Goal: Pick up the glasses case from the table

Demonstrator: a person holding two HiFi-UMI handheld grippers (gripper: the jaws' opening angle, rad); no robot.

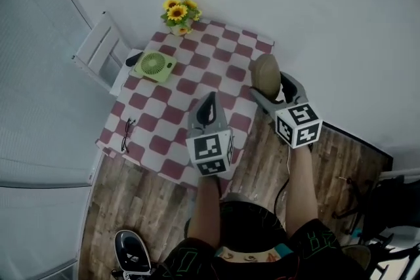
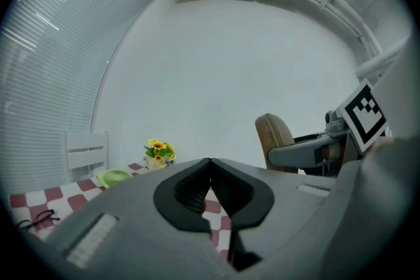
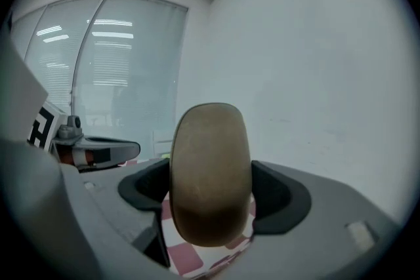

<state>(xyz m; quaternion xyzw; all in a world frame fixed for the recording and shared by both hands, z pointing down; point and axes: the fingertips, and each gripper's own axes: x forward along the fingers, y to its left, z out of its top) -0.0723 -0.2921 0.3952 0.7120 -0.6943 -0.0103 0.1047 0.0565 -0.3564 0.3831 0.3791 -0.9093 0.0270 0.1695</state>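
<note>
Tan glasses case (image 1: 266, 73) clamped in right claw (image 3: 210, 188) above table (image 1: 240, 122) edge.

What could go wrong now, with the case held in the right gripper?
1. The glasses case is rounded and looks smooth. The right gripper pinches only its sides, with much of it clear of the jaws, so it could pivot or slip out.
2. In the head view it sits near the table's right edge, so a drop might reach the wooden floor.
3. The left gripper, shut and empty, is nearby and could knock it.
</note>
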